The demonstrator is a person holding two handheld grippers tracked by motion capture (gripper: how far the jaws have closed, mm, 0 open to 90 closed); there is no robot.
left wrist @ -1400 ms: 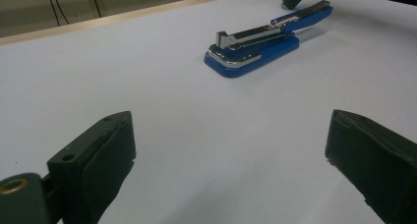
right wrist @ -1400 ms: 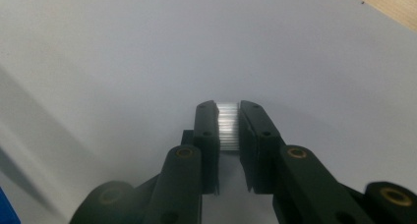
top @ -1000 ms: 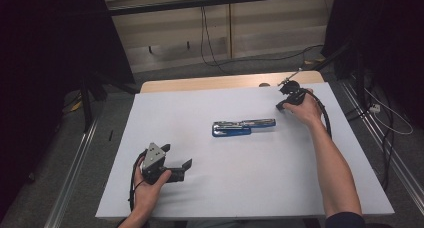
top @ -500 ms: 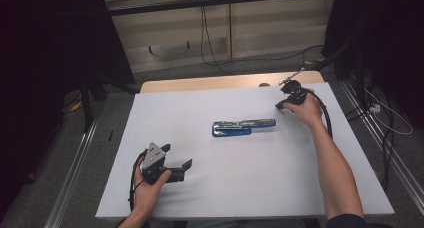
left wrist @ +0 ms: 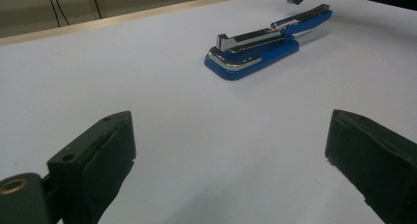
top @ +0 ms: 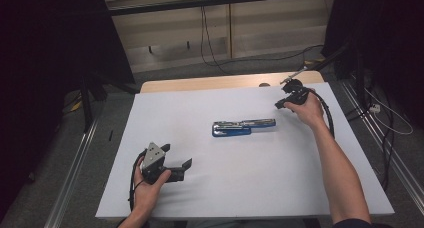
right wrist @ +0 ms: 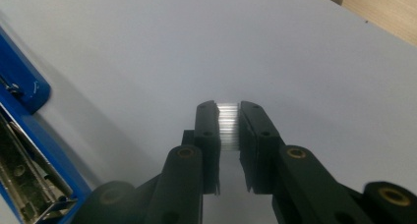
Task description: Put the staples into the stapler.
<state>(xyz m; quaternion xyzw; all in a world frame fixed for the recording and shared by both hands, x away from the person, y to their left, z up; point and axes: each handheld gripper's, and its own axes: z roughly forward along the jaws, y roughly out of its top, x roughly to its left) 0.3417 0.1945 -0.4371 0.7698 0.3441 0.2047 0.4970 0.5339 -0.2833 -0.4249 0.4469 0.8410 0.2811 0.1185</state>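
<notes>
Left gripper point(left wrist: 231, 170) with its two black jaws spread wide, nothing between them, low over the white table surface point(left wrist: 123, 81). Ahead and slightly right lies an opened blue stapler point(left wrist: 260, 44), well apart from both jaws.

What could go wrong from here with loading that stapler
The right gripper pinches a thin, shiny strip of staples by its edges; it might snap or slip out on the way. The blue stapler lies open and unheld on the smooth white table, with the left gripper open and apart, so it may slide when the strip is pushed in.
</notes>
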